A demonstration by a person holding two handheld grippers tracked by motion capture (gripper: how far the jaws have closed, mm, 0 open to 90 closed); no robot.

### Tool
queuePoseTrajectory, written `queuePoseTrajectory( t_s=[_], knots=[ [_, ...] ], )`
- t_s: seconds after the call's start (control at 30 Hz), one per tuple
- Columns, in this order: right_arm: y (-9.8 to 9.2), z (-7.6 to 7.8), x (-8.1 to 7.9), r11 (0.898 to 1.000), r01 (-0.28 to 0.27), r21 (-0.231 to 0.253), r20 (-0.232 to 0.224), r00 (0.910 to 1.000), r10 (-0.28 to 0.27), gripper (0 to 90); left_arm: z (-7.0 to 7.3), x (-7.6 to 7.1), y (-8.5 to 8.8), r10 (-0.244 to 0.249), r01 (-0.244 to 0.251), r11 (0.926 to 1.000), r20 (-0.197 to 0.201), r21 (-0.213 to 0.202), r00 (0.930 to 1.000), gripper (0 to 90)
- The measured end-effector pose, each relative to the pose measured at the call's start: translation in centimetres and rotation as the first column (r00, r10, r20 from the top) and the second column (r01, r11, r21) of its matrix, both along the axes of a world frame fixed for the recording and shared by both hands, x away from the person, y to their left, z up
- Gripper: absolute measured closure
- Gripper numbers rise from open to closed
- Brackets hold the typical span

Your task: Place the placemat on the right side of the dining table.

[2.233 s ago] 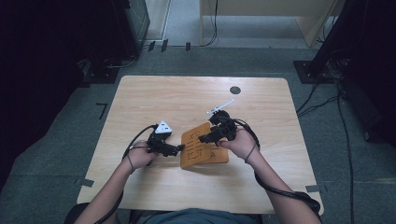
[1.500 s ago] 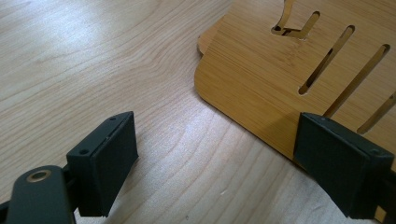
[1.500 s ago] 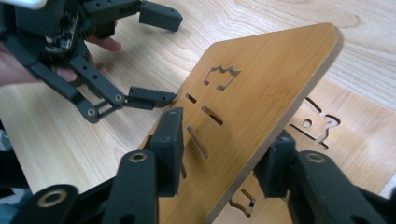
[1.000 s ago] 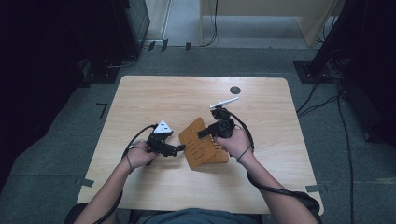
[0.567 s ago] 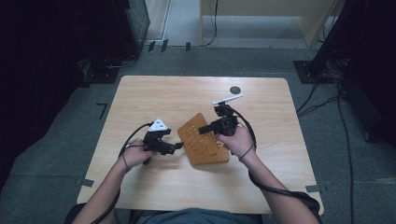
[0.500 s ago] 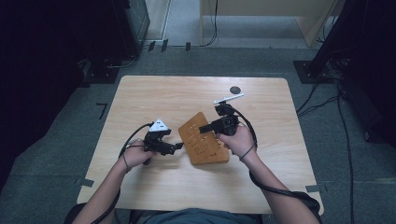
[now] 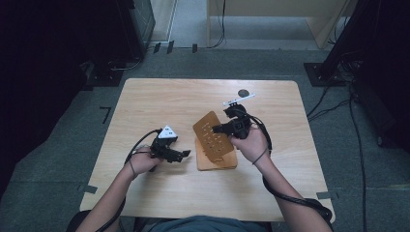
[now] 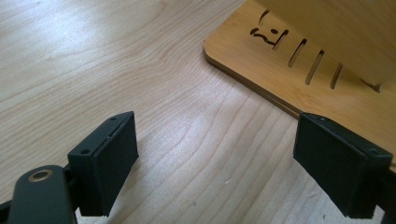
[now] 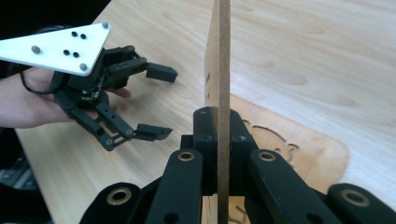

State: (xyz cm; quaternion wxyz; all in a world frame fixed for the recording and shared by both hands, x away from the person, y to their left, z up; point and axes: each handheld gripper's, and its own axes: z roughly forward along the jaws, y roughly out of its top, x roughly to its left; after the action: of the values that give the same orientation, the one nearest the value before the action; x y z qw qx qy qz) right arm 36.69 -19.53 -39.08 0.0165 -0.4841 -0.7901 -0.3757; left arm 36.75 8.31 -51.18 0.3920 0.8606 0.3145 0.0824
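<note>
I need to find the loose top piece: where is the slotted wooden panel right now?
In the high view, the slotted wooden panel is right of the table's centre, tilted up over the wooden base board, clamped by the right tool, opposite the open left tool.

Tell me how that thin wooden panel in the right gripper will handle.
The panel probably stays stiff: its edge runs straight above the right gripper. Likely light, being thin. Held at one edge, it may pivot or slip.

Small dark round disc [image 7: 243,93] near far table [image 7: 159,99] edge; cables on grey floor [image 7: 63,135].
</note>
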Motion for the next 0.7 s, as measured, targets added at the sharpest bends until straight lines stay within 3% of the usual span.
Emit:
queuePoseTrajectory(
  t_s=[0.13, 0.4, 0.7],
  knots=[
    [-0.04, 0.28, -0.16, 0.999, 0.002, -0.05, 0.052, 0.9987, 0.001, 87.6, -0.09, 0.03, 0.01, 0.0, 0.0, 1.0, -0.002, 0.007, 1.0, 13.0],
    [-0.17, 0.51, -0.34, 0.993, 0.017, -0.118, 0.111, 0.9939, -0.004, 87.6, -0.24, 0.02, -0.01, 0.0, 0.0, 0.9999, -0.007, 0.013, 1.0, 13.0],
    [-0.45, 0.59, -0.36, 0.986, 0.036, -0.162, 0.15, 0.9886, -0.011, 87.6, -0.34, -0.02, 0.06, -0.008, 0.008, 0.9998, 0.005, 0.016, 1.0, 12.9]
  ],
)
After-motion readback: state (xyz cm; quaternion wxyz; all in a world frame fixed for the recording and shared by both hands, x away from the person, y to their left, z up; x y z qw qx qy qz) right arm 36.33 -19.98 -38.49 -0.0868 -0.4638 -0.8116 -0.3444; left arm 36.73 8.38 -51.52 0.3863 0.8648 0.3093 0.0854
